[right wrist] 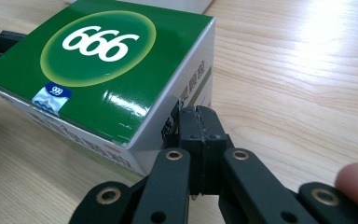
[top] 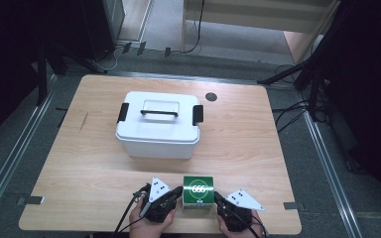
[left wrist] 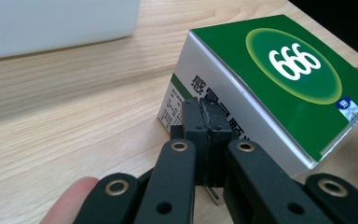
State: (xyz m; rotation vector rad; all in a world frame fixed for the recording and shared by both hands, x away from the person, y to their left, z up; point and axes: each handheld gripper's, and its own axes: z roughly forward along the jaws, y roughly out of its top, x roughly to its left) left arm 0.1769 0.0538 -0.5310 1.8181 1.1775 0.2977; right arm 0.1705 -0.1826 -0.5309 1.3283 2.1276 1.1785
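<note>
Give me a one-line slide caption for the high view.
Two shut grippers, left and right, flank a green 666 box in front of a lidded white storage bin.

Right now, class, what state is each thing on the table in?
White plastic storage box: lid on, black side latches down, handle lying flat.
Green-topped cardboard box marked 666: closed, resting on the table.
Left hand-held gripper: shut, at the box's side.
Right hand-held gripper: shut, at the opposite side.

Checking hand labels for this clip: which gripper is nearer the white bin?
Left, slightly. The left gripper sits at the green box's left side, more nearly below the white bin; the right gripper sits at the box's right side, farther off.
</note>
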